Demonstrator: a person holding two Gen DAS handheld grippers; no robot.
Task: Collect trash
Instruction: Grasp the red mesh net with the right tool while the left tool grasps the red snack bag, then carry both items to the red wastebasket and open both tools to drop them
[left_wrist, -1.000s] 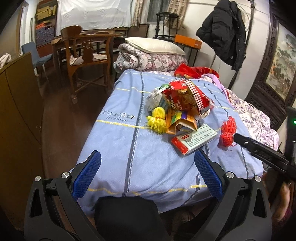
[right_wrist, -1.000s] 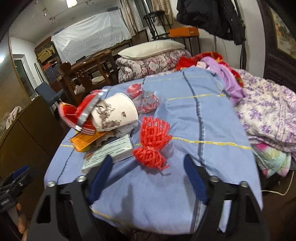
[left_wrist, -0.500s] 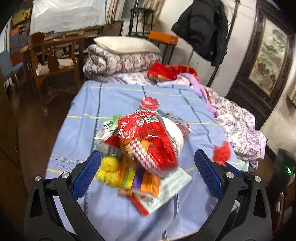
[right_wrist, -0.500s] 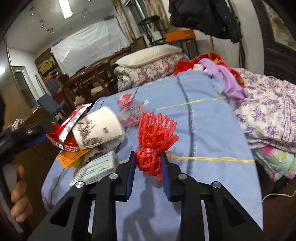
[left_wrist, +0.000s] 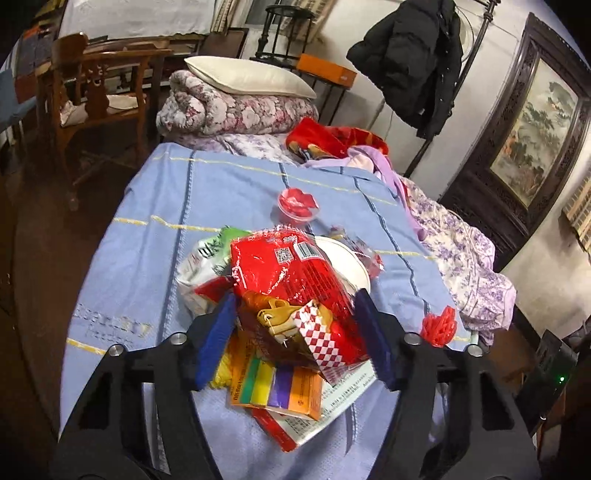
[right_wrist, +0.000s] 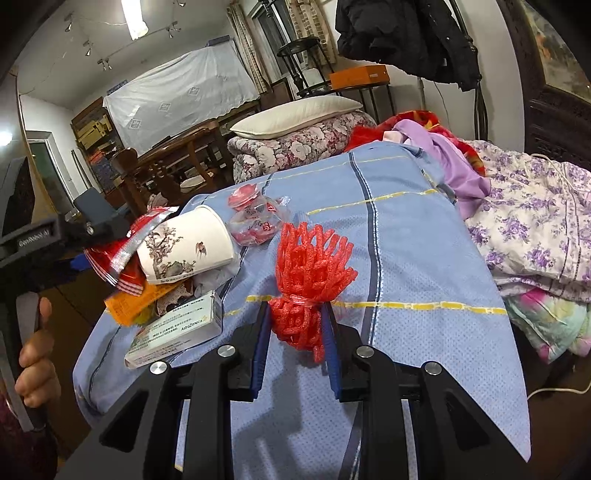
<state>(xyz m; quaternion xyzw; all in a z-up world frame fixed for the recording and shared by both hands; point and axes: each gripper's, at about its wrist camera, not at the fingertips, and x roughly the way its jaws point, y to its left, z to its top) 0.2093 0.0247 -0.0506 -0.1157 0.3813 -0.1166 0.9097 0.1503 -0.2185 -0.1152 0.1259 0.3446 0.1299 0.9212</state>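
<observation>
A pile of trash lies on the blue bedspread (left_wrist: 229, 192). On top is a red snack bag (left_wrist: 291, 277), over an orange box (left_wrist: 280, 387) and a white medicine box (right_wrist: 177, 332), next to a paper cup (right_wrist: 184, 251). My left gripper (left_wrist: 295, 332) straddles the near end of the snack bag; its jaws are closing and the blue pads (left_wrist: 216, 339) meet the bag's sides. My right gripper (right_wrist: 295, 332) is shut on the tied waist of a red foam net (right_wrist: 310, 273), which rests on the bedspread. From the left wrist the net (left_wrist: 439, 328) shows at the right.
A clear bag of red wrappers (right_wrist: 258, 218) and a red jelly cup (left_wrist: 295, 203) lie beyond the pile. A yellow foam net (left_wrist: 221, 369) peeks out under it. Folded quilt and pillow (left_wrist: 243, 99) sit at the head, loose clothes (right_wrist: 532, 221) on the right, a wooden chair (left_wrist: 96, 88) left.
My left gripper came in over the pile and its jaws narrowed around the red snack bag. My right gripper's jaws went from open to shut on the red foam net.
</observation>
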